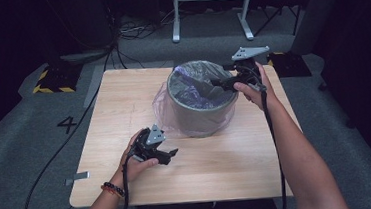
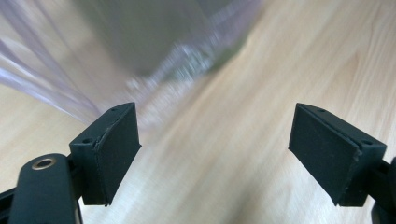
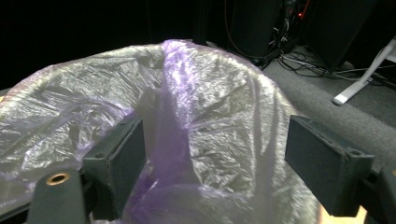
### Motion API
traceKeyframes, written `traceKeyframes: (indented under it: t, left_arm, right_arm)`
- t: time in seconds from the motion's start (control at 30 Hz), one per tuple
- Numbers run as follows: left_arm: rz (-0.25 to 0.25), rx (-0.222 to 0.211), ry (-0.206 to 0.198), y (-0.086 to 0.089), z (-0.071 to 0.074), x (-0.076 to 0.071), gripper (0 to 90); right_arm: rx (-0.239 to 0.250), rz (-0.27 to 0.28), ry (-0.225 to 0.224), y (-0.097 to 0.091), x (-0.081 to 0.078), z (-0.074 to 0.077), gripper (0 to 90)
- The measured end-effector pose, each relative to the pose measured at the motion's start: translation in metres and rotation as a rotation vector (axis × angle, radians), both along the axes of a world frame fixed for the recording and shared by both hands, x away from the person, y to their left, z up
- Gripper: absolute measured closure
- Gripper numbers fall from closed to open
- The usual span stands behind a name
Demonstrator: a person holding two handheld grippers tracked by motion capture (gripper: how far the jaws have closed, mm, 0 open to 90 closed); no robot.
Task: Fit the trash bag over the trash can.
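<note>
A grey round bin (image 1: 201,110) stands on the wooden table (image 1: 123,104), lined with a thin purple plastic bag (image 1: 194,86) whose edge drapes down the outside. My right gripper (image 1: 215,83) hovers over the bin's right rim, jaws open, with a fold of the bag (image 3: 180,93) bunched ahead of them and nothing pinched. My left gripper (image 1: 171,154) is low over the table in front of the bin, jaws open and empty. In the left gripper view the bag's hem (image 2: 182,56) and the bin's base (image 2: 140,28) lie just beyond the pads (image 2: 116,154).
A black cable (image 1: 275,142) trails from the right gripper along the forearm. Grey carpet surrounds the table, with a white frame's legs (image 1: 211,12) behind it and cables on the floor at left. Bare wood lies left of and in front of the bin.
</note>
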State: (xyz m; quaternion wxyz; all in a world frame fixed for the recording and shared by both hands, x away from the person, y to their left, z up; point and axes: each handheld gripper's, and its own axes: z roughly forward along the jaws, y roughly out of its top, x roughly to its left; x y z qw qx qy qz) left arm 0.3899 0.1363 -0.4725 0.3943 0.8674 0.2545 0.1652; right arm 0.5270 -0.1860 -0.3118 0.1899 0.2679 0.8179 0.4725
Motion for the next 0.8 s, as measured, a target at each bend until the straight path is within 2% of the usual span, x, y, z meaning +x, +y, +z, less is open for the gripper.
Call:
traceKeyframes:
  t: [0.03, 0.1, 0.4, 0.47, 0.53, 0.8]
  left_arm:
    - [0.000, 0.000, 0.000, 0.000, 0.000, 0.000, 15.9]
    - [-0.014, 0.012, 0.027, -0.001, -0.008, -0.004, 15.9]
    - [-0.006, 0.025, 0.054, 0.002, -0.018, -0.009, 16.5]
    - [-0.004, 0.040, 0.045, 0.001, -0.021, -0.010, 17.3]
    - [-0.004, 0.059, 0.056, 0.001, -0.025, -0.010, 17.2]
    - [0.007, 0.040, 0.080, 0.006, -0.030, -0.008, 16.2]
  right_arm:
    - [0.000, 0.000, 0.000, 0.000, 0.000, 0.000, 20.4]
    - [-0.019, 0.000, 0.003, 0.006, 0.001, -0.001, 20.4]
    - [-0.042, -0.009, -0.005, 0.014, 0.002, -0.001, 20.9]
    - [-0.047, -0.014, -0.006, 0.015, 0.002, -0.001, 21.1]
    - [-0.050, -0.015, -0.007, 0.017, 0.002, -0.001, 21.1]
    - [-0.064, -0.026, -0.011, 0.020, 0.004, 0.001, 21.3]
